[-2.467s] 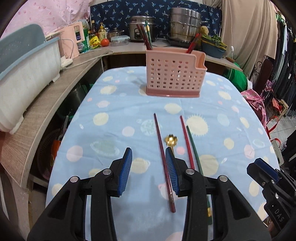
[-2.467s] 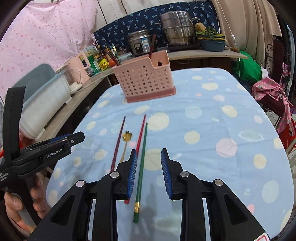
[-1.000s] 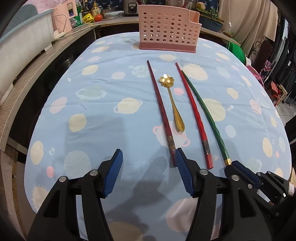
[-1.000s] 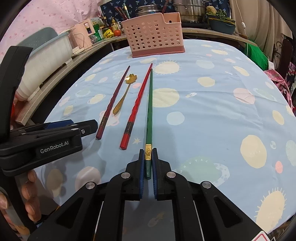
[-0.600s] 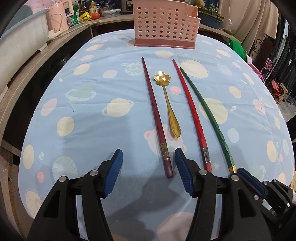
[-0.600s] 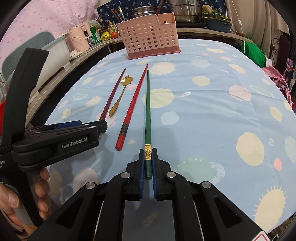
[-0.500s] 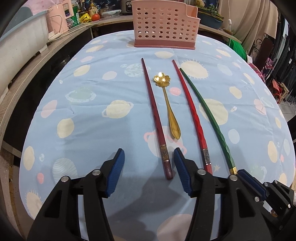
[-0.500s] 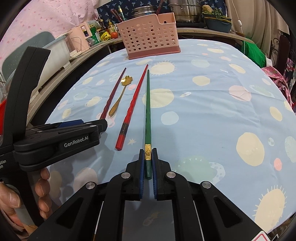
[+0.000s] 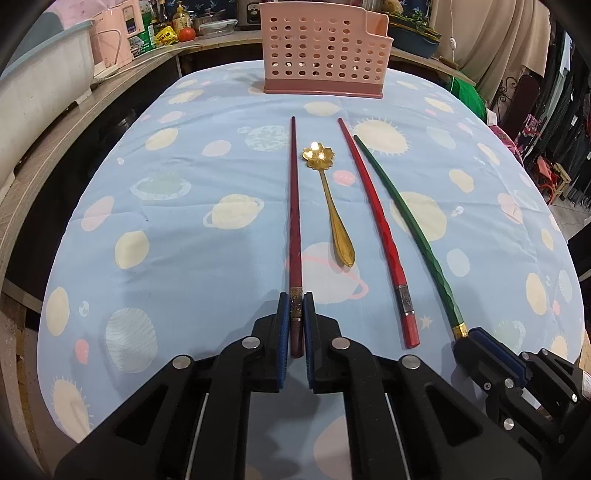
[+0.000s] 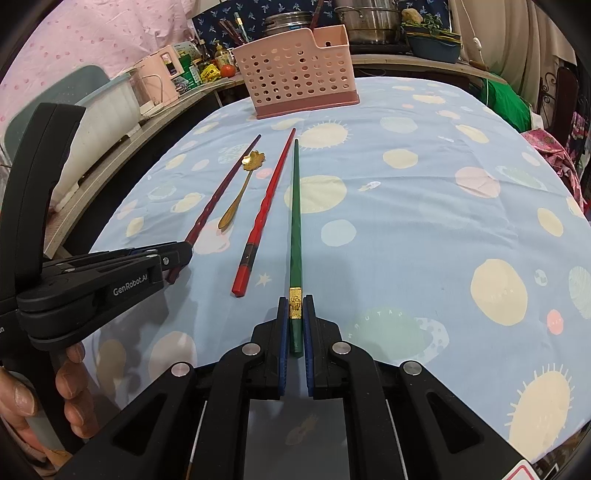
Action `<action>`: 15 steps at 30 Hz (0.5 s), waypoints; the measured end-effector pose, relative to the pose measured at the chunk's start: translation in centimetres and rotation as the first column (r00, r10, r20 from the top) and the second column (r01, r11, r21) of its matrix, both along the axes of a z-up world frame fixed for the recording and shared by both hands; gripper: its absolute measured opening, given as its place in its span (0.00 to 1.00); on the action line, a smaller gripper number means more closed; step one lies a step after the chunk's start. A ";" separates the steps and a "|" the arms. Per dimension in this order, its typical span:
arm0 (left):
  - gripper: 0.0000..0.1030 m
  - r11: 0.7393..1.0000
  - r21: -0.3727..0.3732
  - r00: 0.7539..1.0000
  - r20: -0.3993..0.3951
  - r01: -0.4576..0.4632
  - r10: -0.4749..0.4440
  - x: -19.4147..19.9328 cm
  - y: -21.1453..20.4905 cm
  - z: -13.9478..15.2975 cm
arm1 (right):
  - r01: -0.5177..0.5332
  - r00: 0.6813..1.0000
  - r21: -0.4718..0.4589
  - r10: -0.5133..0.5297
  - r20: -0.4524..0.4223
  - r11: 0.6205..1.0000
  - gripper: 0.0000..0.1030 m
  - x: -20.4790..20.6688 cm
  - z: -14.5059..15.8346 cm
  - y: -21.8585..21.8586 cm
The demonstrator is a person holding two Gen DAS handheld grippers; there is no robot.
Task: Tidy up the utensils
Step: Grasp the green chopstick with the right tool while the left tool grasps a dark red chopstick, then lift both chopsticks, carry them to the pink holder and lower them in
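Three chopsticks and a spoon lie side by side on the planet-print cloth, pointing at a pink perforated utensil basket [image 9: 324, 51] at the far end. My left gripper [image 9: 295, 301] is shut on the near end of the dark red chopstick [image 9: 294, 206]. My right gripper [image 10: 295, 301] is shut on the near end of the green chopstick [image 10: 295, 210], which also shows in the left wrist view [image 9: 410, 218]. Between them lie the gold flower-bowl spoon [image 9: 328, 195] and the bright red chopstick [image 9: 373, 214]. Both held chopsticks still rest on the cloth.
The blue tablecloth [image 9: 184, 221] covers an oval table. A wooden counter [image 9: 55, 147] with a white tub, bottles and a pink appliance runs along the left. Pots [image 10: 369, 22] stand behind the basket. Clothes and a green bag [image 10: 506, 99] are at the right.
My left gripper has moved over the dark red chopstick's near end and closed on it. My right gripper stays shut on the green chopstick, unmoved.
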State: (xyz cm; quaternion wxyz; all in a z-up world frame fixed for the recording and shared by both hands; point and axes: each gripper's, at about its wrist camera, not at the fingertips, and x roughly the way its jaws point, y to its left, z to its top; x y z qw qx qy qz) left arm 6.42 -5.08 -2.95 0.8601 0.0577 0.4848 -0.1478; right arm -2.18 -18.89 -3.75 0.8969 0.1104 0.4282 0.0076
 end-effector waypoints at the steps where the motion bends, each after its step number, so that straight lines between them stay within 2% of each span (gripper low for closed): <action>1: 0.07 1.000 0.000 1.000 -0.002 -0.001 0.001 -0.1 0.1 0.0 | 0.002 1.000 0.004 -0.002 0.001 1.000 0.07 -0.1 0.1 -0.1; 8: 0.07 0.999 -0.038 1.000 0.009 -0.012 0.012 -0.5 1.4 1.9 | 0.022 0.999 0.027 -0.023 0.043 0.999 0.07 -0.6 2.3 -0.9; 15: 0.07 0.996 -0.081 0.998 0.053 -0.026 0.030 -0.6 2.3 5.6 | 0.052 0.993 0.056 -0.057 0.105 0.997 0.07 -0.6 5.8 -2.1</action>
